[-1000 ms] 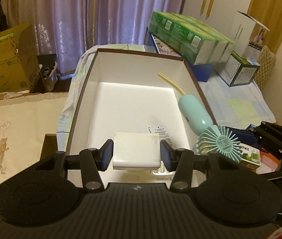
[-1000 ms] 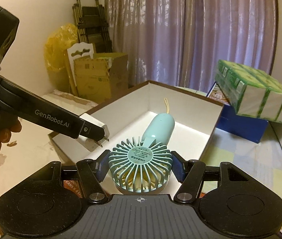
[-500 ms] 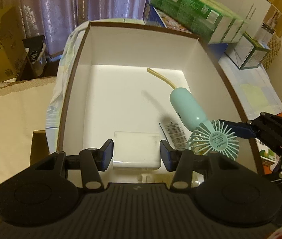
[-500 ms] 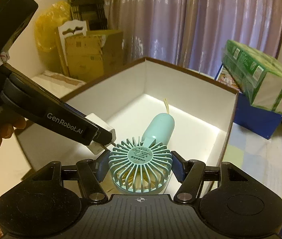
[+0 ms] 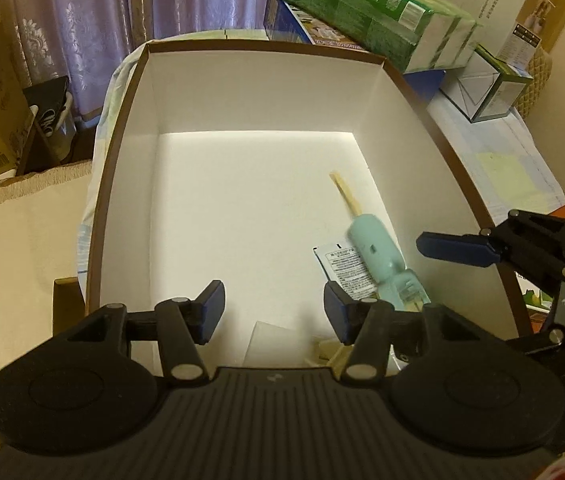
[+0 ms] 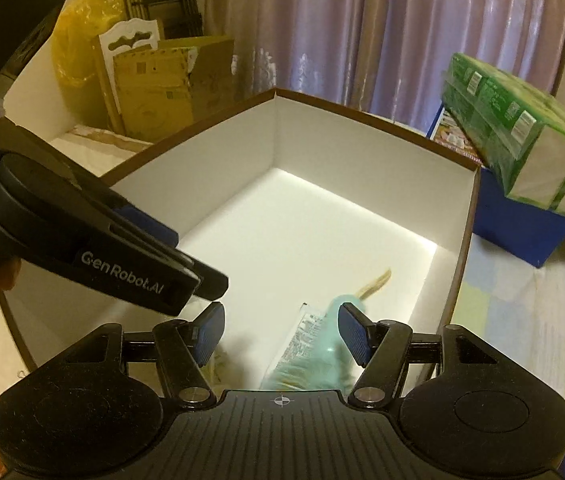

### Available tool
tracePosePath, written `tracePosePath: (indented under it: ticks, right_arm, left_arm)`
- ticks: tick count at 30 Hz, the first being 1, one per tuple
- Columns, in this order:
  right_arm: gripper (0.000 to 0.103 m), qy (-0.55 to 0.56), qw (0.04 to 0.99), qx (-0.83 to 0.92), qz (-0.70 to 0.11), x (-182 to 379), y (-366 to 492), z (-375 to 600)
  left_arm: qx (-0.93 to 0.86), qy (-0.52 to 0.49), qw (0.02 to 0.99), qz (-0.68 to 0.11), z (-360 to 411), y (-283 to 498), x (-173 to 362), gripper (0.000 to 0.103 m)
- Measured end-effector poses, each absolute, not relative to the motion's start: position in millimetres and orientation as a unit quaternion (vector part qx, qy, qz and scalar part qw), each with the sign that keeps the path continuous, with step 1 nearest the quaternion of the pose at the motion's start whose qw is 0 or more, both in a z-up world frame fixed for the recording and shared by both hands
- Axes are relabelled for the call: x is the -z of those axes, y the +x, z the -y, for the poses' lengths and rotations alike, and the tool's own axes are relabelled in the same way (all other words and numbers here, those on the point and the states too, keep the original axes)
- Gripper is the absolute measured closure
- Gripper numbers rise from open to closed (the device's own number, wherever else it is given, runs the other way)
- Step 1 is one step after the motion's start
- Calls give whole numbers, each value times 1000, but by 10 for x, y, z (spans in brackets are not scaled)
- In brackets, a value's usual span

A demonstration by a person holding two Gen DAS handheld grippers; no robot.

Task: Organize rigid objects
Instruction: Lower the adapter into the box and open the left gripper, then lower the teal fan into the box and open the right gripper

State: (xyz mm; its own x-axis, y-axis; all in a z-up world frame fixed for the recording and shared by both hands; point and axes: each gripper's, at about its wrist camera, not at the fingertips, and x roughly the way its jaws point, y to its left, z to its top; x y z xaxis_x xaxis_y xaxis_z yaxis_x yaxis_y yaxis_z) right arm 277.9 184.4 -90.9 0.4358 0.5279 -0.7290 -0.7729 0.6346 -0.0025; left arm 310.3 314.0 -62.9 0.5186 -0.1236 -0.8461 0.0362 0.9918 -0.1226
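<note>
Left wrist: white block point(image 5: 278, 340) released, fan point(image 5: 382, 256) dropped

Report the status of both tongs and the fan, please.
Left tongs just opening, white block loose below them. Right tongs open, fan down in box. Nothing in the way.

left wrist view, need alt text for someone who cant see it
The left hand-held gripper hangs open and empty over a white box with a brown rim. Inside lie a mint handheld fan, a printed packet and a white block below the jaws.
</note>
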Motion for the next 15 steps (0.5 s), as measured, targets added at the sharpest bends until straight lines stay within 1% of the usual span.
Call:
tracePosePath:
  ticks: [15]
  right_arm:
    - [42,-149,834,-386,-364,788,2600,-1698]
  left_arm:
    - [25,-50,873,-484,-3099,2833,519,51]
